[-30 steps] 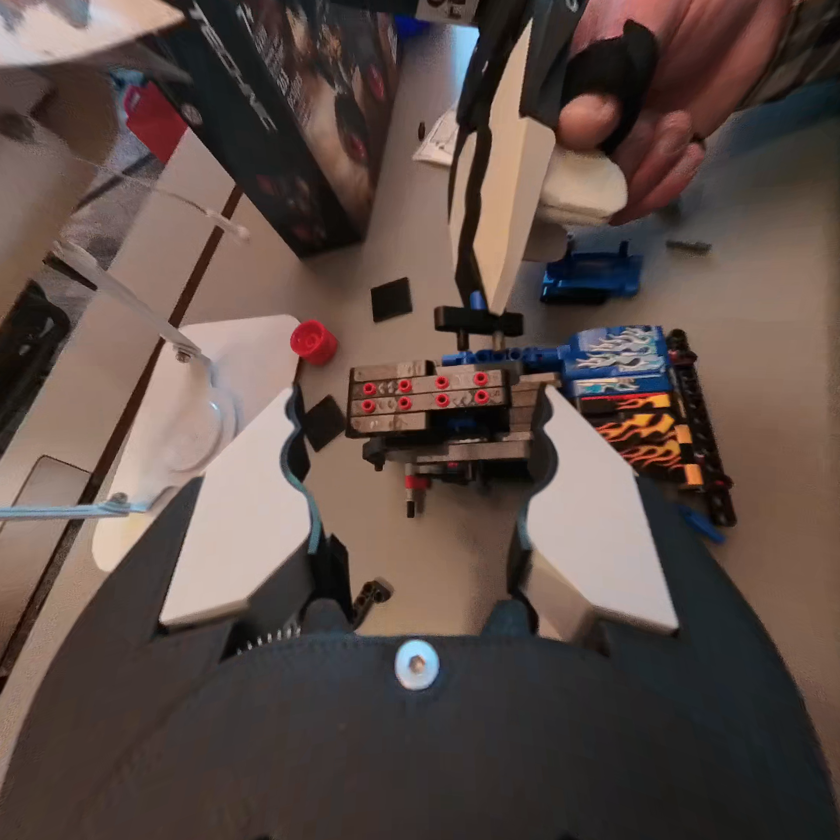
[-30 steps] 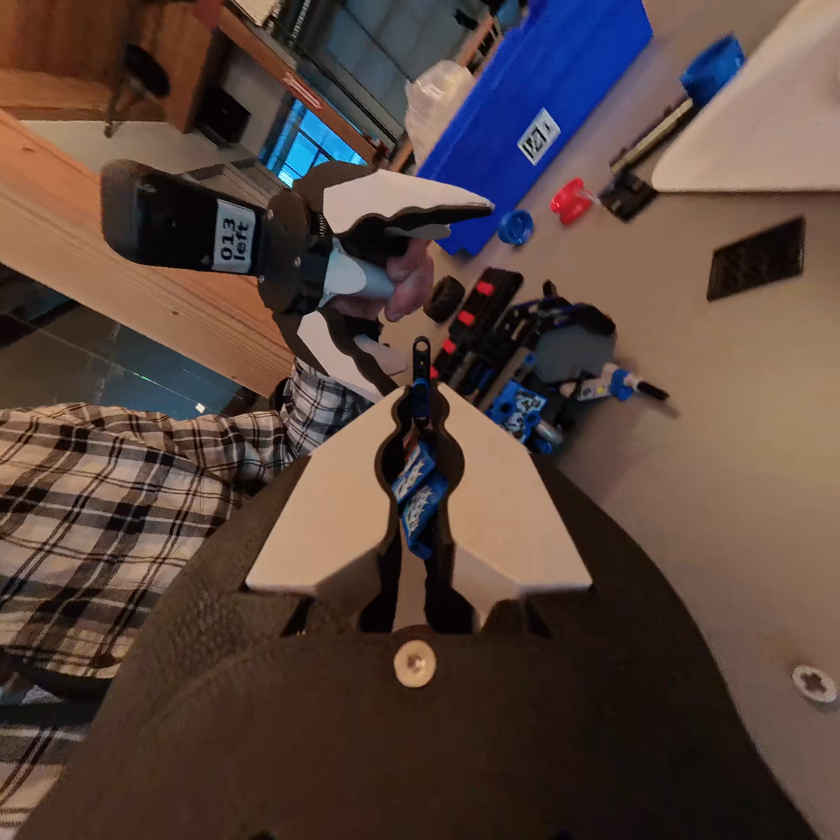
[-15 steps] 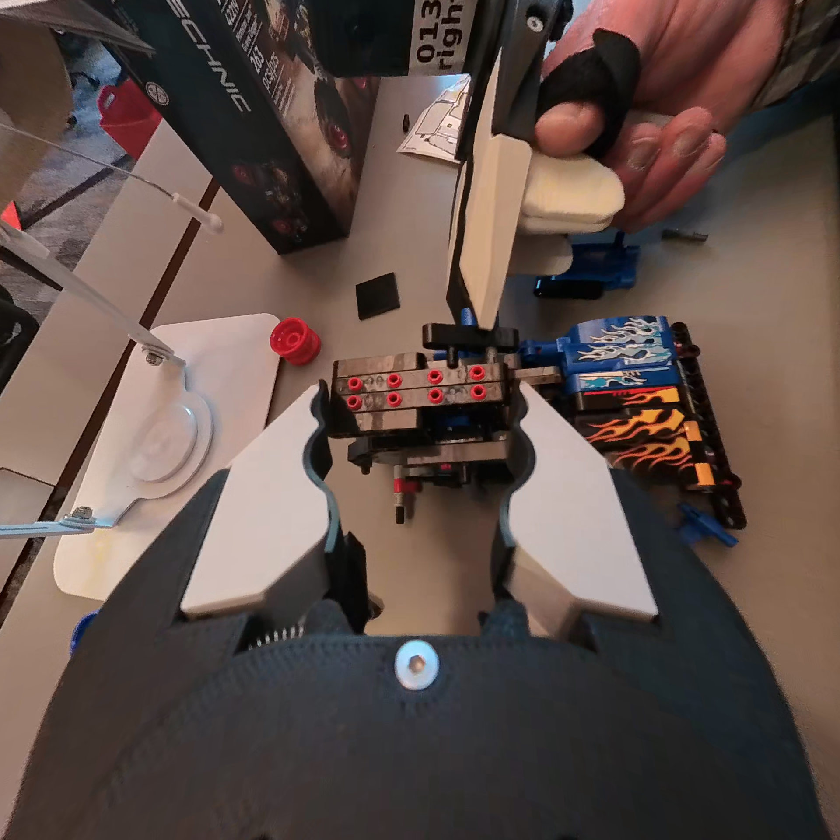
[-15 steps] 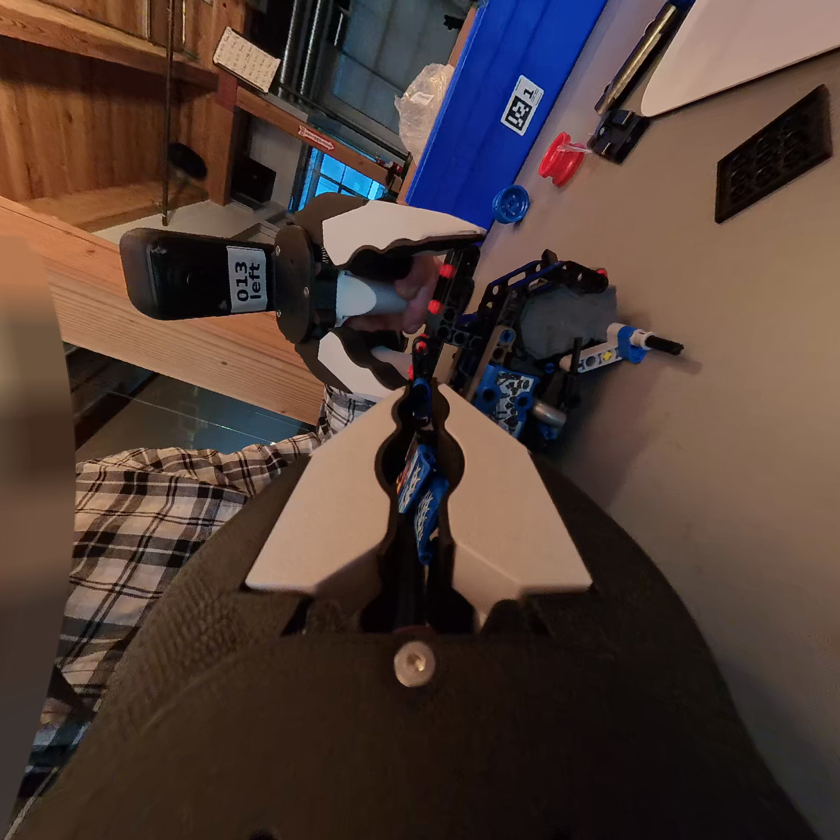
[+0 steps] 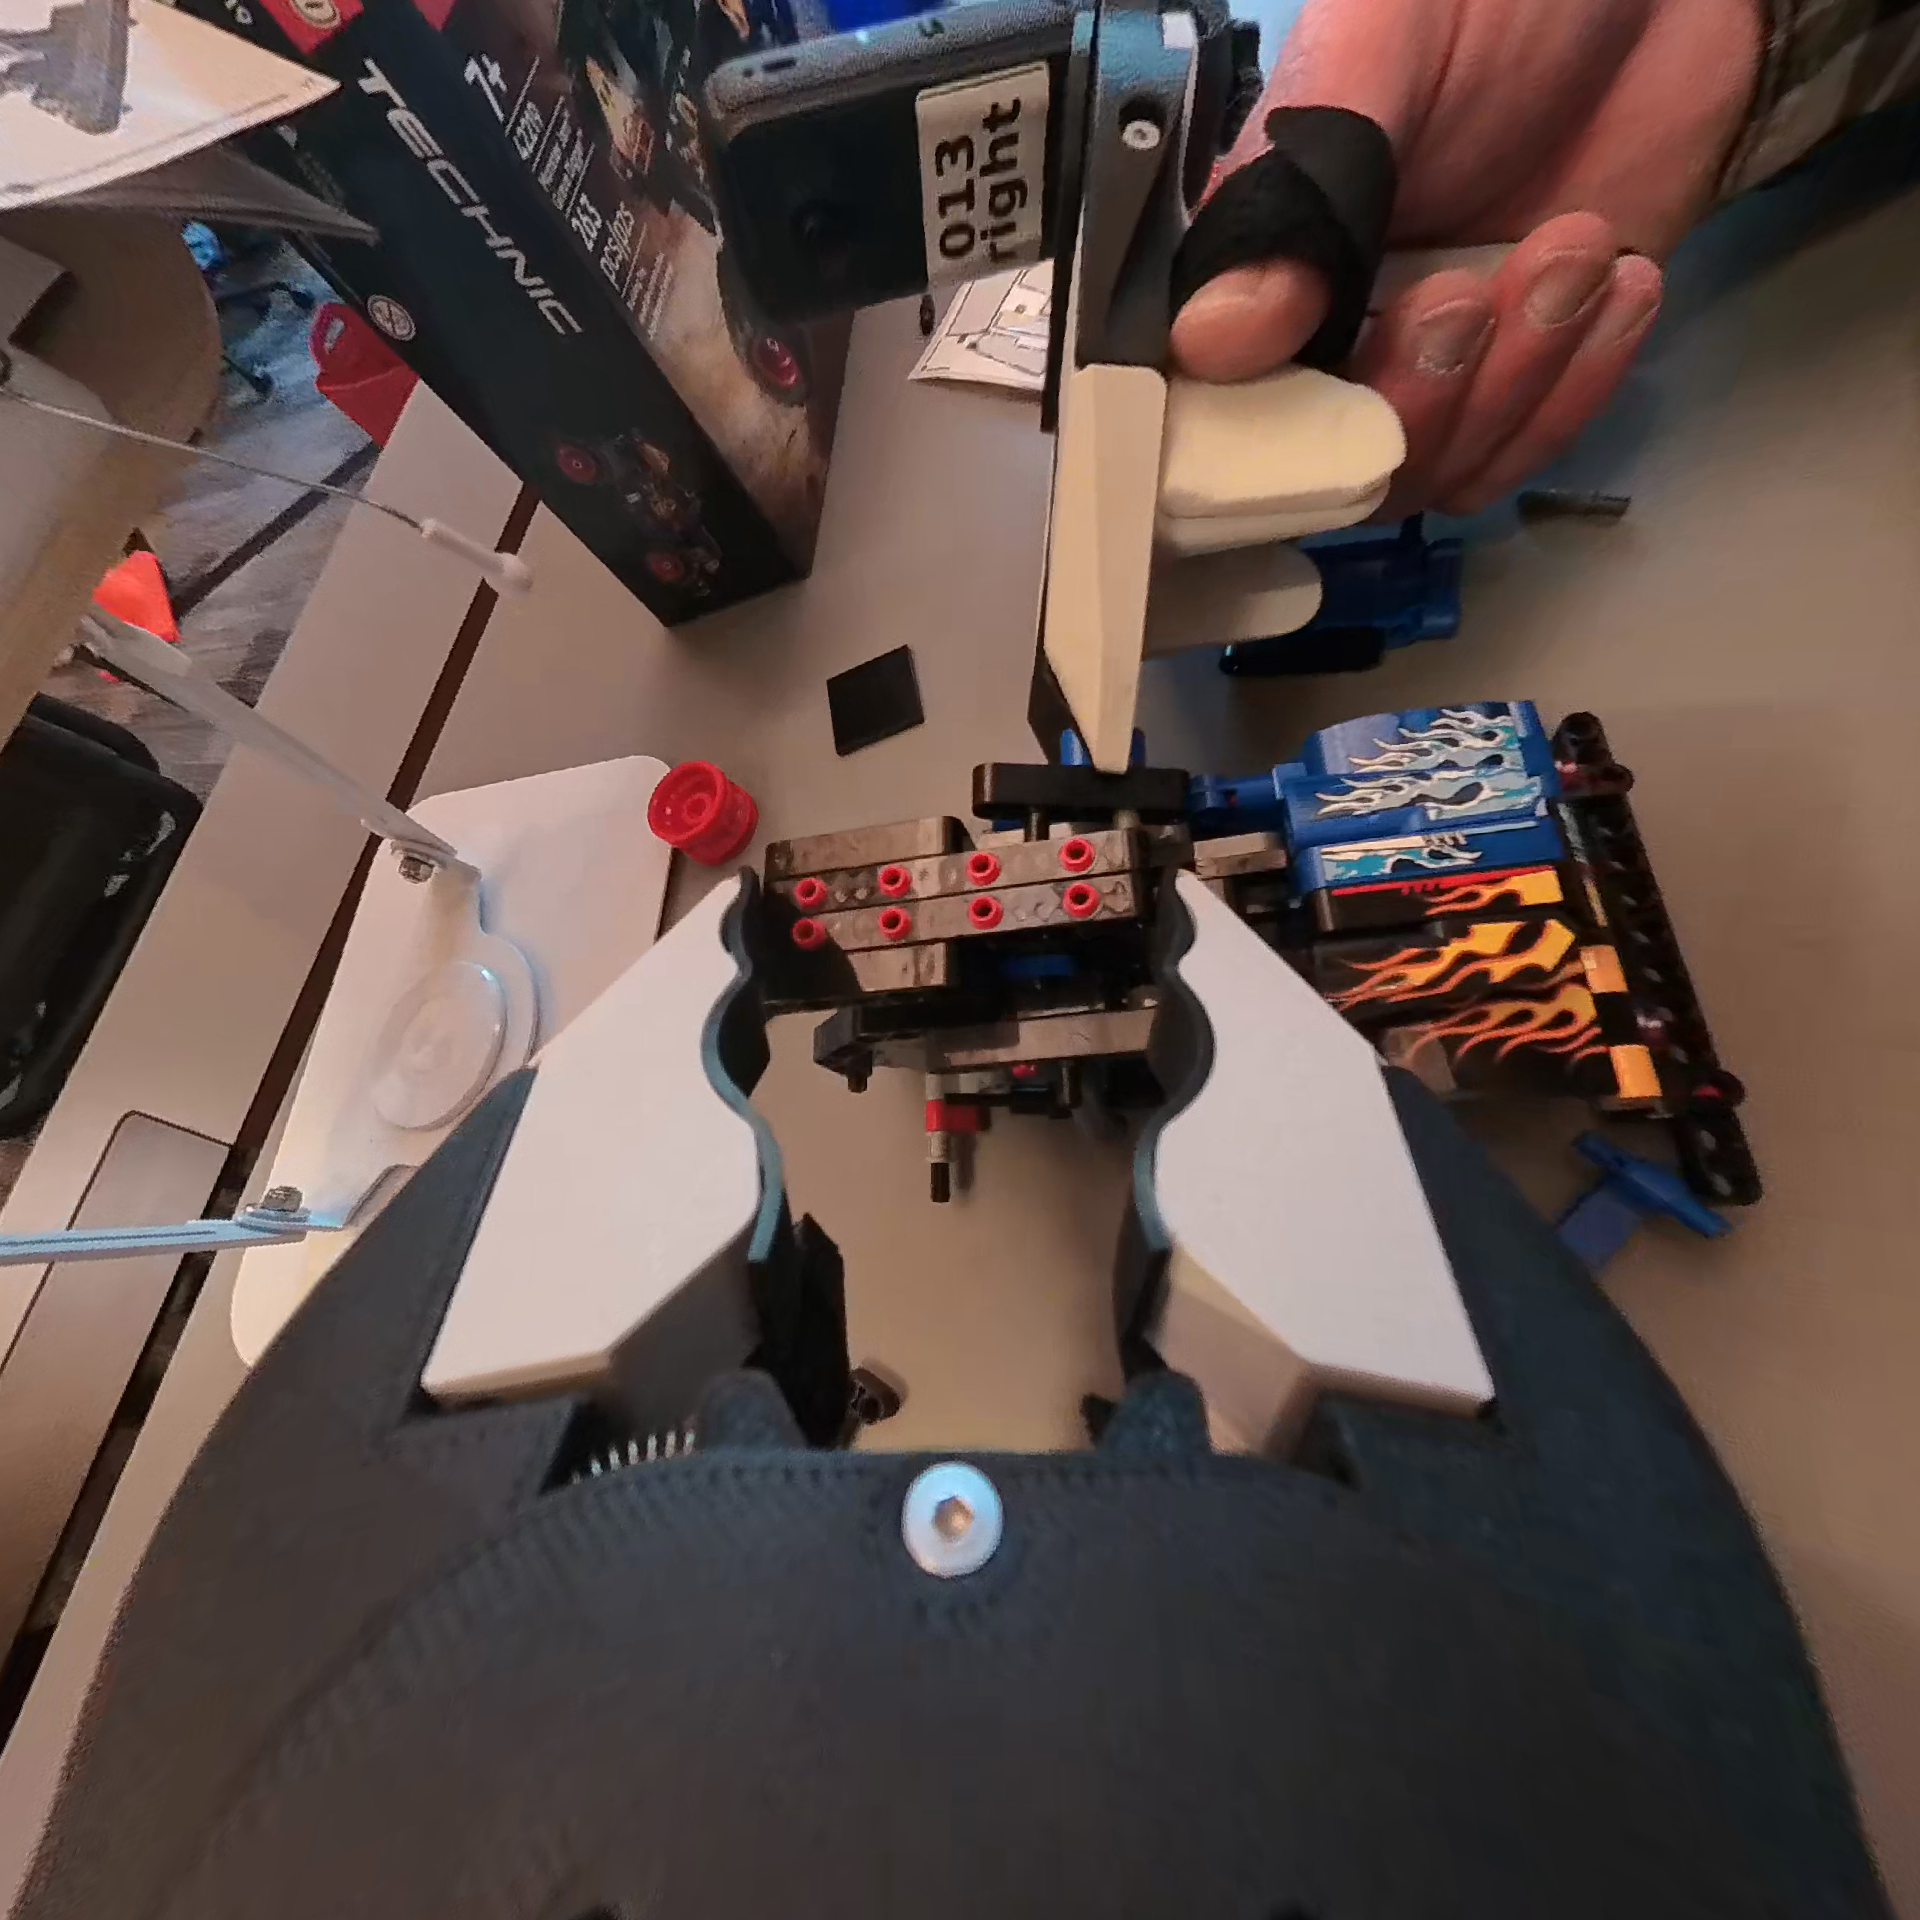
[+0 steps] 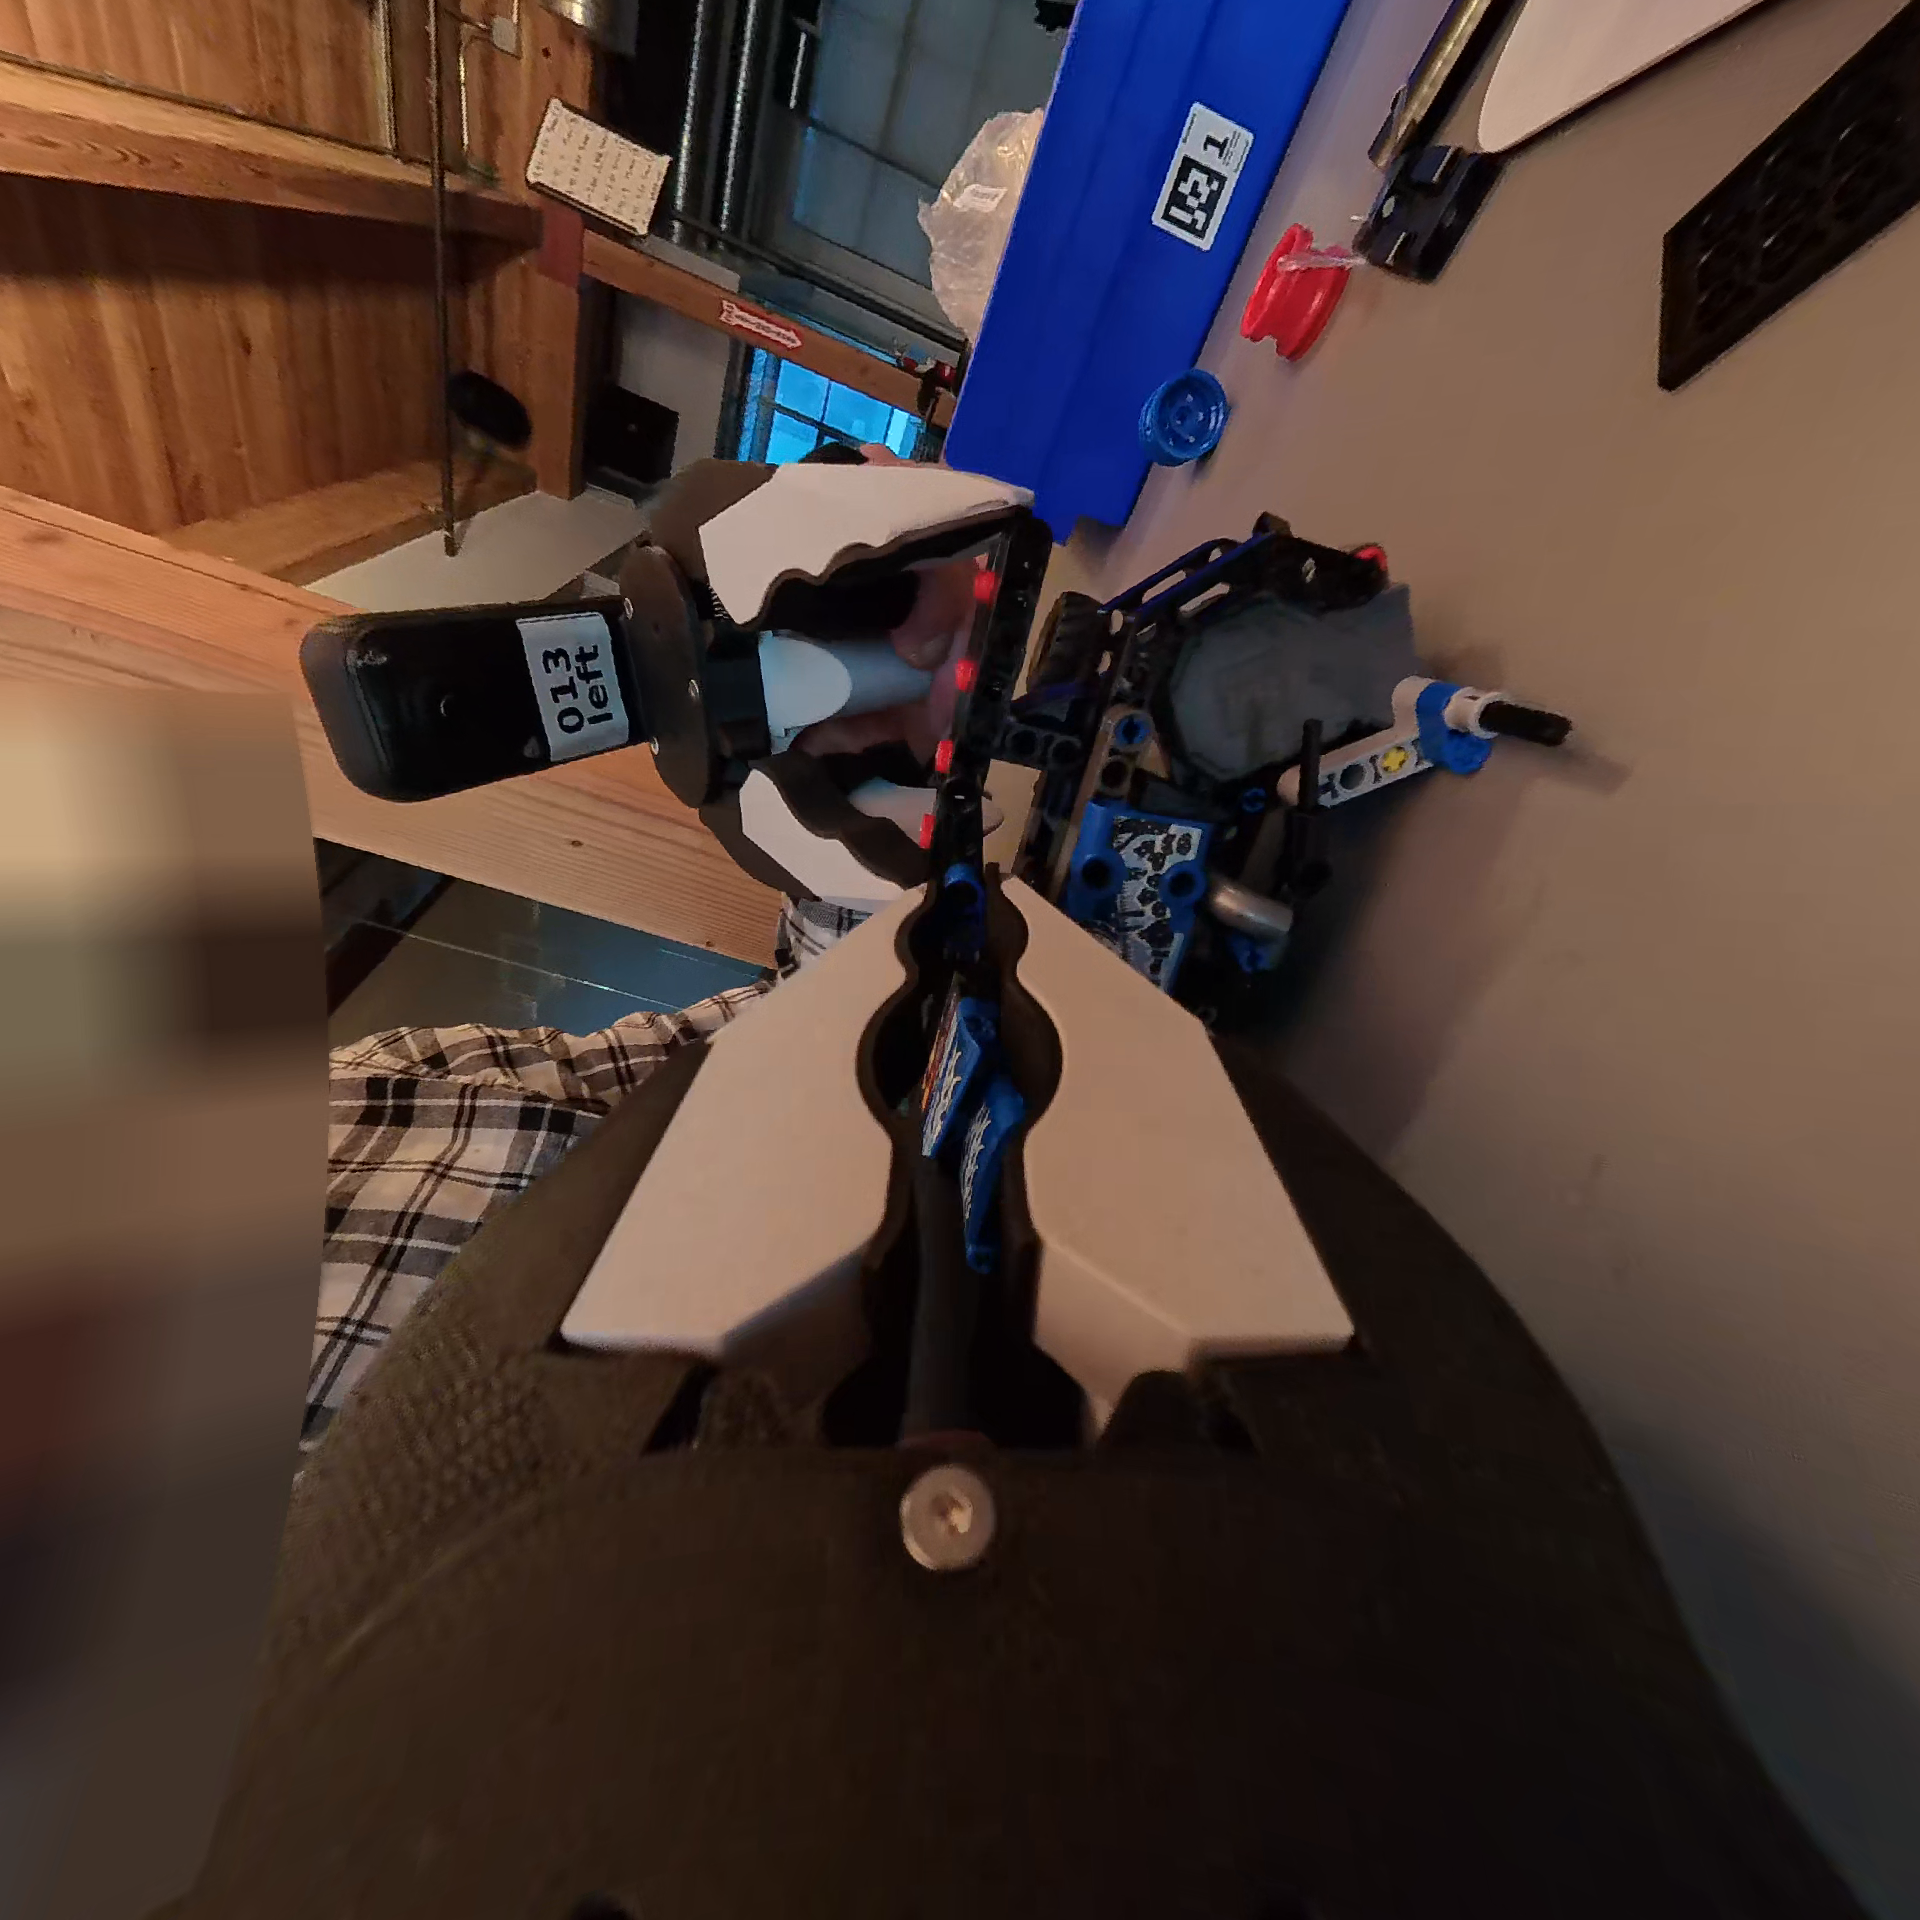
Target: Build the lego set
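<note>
- Left wrist view: your left gripper has its fingers set on both ends of the Lego model, which sits on the grey table. A red wheel lies just beside it.
- Your right gripper comes down from above, pinching the black beam at the model's far edge.
- Right wrist view: your right gripper is clamped tight on that small piece, with the flame-printed blue panels showing between the fingers.

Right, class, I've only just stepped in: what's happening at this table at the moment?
A person is building a Lego vehicle on a grey table with two hand-held grippers. The left gripper has its fingers on either side of the model's black beams with red pins, bracing it. The right gripper, shut on a small black beam, holds it at the model's top edge. A red wheel hub lies loose nearby.
</note>
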The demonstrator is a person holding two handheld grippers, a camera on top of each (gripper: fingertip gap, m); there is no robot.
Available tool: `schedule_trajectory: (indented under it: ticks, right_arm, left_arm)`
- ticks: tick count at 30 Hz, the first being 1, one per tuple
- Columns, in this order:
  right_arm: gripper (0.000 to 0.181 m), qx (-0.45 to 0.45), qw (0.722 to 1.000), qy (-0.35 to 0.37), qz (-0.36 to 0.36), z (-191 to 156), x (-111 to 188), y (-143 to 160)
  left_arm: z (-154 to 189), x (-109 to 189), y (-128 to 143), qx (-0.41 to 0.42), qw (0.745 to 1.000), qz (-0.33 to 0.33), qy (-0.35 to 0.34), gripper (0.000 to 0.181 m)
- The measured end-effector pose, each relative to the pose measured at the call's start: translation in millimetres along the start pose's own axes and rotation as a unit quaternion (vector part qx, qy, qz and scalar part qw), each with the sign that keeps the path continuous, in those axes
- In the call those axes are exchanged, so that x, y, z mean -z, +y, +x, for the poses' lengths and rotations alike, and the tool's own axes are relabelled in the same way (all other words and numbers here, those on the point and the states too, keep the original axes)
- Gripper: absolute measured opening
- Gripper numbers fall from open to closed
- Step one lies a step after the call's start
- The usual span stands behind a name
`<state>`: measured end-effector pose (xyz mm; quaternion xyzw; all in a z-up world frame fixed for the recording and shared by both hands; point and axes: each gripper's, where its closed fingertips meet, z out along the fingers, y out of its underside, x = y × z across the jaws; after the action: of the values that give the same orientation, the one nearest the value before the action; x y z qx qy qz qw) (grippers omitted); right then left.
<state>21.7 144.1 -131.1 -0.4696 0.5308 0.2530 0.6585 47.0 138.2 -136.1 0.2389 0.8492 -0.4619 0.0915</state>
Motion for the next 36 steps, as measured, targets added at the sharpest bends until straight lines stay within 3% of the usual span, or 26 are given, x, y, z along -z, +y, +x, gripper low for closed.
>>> schedule_trajectory:
  ticks: [7, 36]
  right_arm:
    - [0.005, -0.020, 0.999, -0.018, -0.019, -1, -5, 9]
    - [0.005, 0.003, 0.997, -0.039, -0.060, -9, -4, 14]
  left_arm:
    - [6, 5, -2, -0.025, 1.000, 0.007, -0.013, 0.063]
    - [12, 5, -10, -0.060, 0.998, 0.005, -0.026, 0.064]
